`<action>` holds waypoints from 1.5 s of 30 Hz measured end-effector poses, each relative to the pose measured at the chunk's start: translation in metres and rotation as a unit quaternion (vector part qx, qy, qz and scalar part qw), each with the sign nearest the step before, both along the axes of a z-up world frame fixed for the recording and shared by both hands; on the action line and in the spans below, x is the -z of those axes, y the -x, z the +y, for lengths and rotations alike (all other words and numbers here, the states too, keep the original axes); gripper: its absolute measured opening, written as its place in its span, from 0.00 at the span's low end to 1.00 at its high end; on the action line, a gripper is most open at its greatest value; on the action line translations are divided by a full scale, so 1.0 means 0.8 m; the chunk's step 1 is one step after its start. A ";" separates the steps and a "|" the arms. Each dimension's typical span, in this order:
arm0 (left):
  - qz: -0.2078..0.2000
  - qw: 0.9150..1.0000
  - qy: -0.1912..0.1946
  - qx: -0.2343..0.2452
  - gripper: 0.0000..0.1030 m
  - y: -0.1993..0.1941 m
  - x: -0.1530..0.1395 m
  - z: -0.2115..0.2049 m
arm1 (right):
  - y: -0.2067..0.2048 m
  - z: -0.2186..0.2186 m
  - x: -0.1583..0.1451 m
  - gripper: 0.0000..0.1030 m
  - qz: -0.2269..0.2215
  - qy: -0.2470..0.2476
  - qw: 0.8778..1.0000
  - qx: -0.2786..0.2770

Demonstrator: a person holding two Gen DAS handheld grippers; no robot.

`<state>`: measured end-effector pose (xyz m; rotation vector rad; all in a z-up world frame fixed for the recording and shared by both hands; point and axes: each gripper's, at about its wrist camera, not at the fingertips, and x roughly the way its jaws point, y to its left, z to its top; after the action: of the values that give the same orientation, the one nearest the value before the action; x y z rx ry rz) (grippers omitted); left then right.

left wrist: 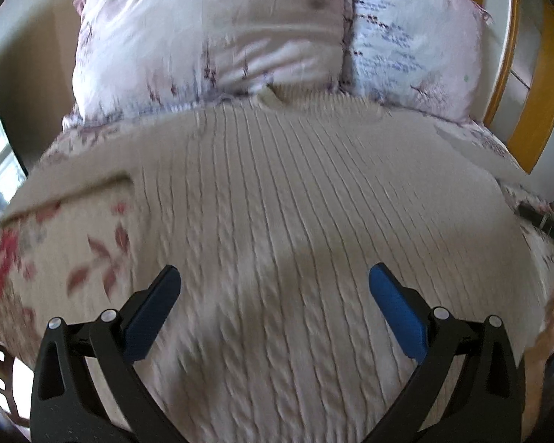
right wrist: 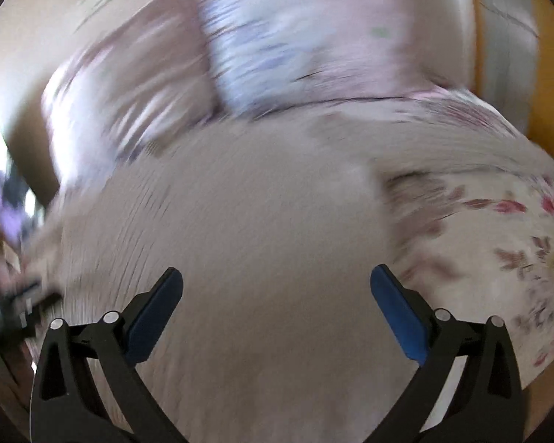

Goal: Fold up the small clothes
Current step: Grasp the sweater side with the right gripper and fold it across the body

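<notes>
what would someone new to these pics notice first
The cream cable-knit sweater spread flat on the bed fills the middle of both views. Behind it, two floral pillows lean at the head of the bed, and a red-flowered bedspread shows beside the sweater. In the foreground, the left claw and the right claw hang wide open over the knit, blue pads apart and holding nothing; the right view is heavily blurred.

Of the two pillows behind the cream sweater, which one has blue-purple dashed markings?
The right pillow, in the left wrist view. The left pillow carries mauve floral streaks instead.
</notes>
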<state>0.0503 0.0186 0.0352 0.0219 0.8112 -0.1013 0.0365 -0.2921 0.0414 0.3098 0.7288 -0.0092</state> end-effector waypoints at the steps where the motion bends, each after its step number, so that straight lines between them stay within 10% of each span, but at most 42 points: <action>1: 0.001 1.000 -0.003 -0.001 0.98 -0.010 -0.005 0.002 | -0.009 -0.025 -0.002 0.98 0.001 -0.021 0.999 0.024; 9: 0.024 0.999 0.014 0.019 0.98 -0.081 -0.015 0.012 | -0.060 -0.231 0.047 0.60 0.055 -0.232 0.947 0.218; 24: 0.043 0.998 0.048 0.028 0.98 -0.154 -0.012 0.007 | -0.086 -0.321 0.077 0.23 0.038 -0.278 0.902 0.327; 33: 0.033 0.997 0.070 0.019 0.98 -0.166 -0.006 0.022 | -0.096 -0.287 0.023 0.10 -0.008 -0.146 0.941 0.305; 39: 0.016 0.997 0.075 0.025 0.98 -0.167 -0.013 0.022 | -0.129 -0.180 -0.031 0.10 -0.057 -0.112 0.979 0.158; 45: 0.027 0.994 0.108 0.024 0.98 -0.168 -0.012 0.025 | -0.182 -0.028 0.016 0.10 0.014 -0.113 0.993 -0.034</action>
<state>0.1847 0.0388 0.0451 -0.1656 0.8508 -0.2355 0.1819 -0.3144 0.0286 0.5015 0.7688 0.1345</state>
